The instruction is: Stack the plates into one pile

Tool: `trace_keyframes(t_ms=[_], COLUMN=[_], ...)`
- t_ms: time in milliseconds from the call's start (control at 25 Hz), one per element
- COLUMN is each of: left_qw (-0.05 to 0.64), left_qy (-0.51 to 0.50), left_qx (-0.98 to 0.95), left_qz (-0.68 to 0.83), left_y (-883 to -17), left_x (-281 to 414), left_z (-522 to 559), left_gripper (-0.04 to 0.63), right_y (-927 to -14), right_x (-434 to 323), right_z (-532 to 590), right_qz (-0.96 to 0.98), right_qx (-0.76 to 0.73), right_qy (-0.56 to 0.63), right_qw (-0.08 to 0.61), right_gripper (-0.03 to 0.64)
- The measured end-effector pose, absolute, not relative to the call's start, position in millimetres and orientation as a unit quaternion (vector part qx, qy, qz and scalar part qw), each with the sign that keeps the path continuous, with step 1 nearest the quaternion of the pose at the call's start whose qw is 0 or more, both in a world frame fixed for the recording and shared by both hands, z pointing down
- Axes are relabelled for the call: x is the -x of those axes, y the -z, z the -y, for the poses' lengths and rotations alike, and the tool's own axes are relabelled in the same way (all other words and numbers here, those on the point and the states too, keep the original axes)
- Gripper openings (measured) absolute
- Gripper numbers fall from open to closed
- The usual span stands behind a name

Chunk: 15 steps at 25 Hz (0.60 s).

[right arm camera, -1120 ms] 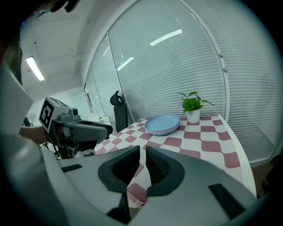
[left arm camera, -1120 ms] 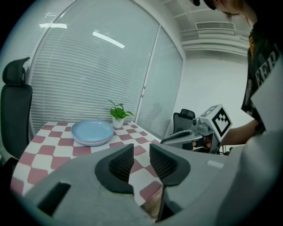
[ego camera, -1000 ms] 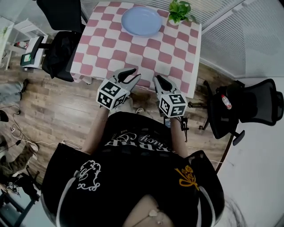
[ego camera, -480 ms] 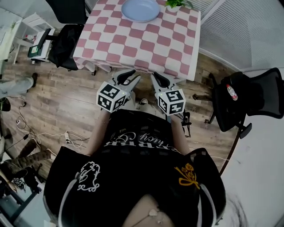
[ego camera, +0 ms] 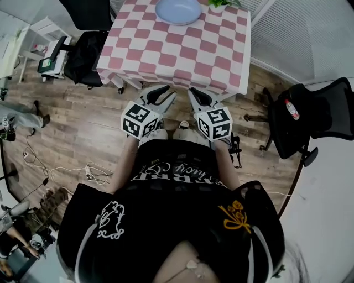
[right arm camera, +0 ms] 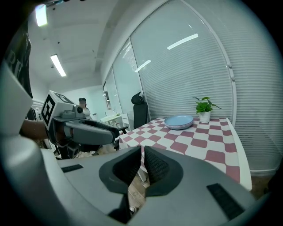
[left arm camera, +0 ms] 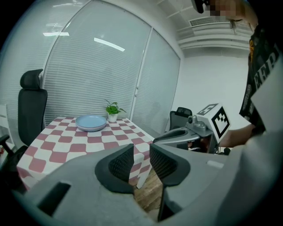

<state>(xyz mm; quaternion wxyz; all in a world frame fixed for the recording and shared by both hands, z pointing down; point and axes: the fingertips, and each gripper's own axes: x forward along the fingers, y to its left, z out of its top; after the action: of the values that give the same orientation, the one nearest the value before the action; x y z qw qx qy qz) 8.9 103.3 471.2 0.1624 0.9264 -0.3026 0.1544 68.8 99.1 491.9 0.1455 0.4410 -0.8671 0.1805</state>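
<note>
A pile of light blue plates (ego camera: pixel 178 10) rests at the far end of the pink-and-white checked table (ego camera: pixel 182 52); the same plates (left arm camera: pixel 91 122) (right arm camera: pixel 178 121) show in both gripper views. Both grippers hang in front of the person's body over the wood floor, short of the table's near edge. My left gripper (ego camera: pixel 164 95) (left arm camera: pixel 141 161) is open by a narrow gap with nothing in it. My right gripper (ego camera: pixel 198 97) (right arm camera: pixel 142 164) has its jaws closing together on nothing, pads nearly touching.
A small potted plant (ego camera: pixel 220 3) stands beside the plates. One black office chair (ego camera: pixel 315 119) sits right of the table, another (ego camera: pixel 83 55) left of it with a white shelf behind. Cables (ego camera: pixel 94 174) lie on the floor at left.
The person has drawn back from the table, so it sits higher and farther off in the head view. Both grippers stay side by side in front of the body.
</note>
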Motion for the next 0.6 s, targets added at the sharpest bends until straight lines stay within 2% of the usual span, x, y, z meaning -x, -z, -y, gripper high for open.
trace_keyframes(t_ms=[600], left_qw=[0.166], left_qy=[-0.161], left_qx=[-0.93], left_qz=[0.285], left_y=[-476.2], left_x=[53.1], left_z=[-120.4], left_gripper=[0.123], right_y=[-492.5], right_x=[-5.4], right_z=[-122.9], right_qz=[0.862], right_qx=[-0.446], right_qy=[-0.175], right_qw=[0.167], right_gripper=[0.026])
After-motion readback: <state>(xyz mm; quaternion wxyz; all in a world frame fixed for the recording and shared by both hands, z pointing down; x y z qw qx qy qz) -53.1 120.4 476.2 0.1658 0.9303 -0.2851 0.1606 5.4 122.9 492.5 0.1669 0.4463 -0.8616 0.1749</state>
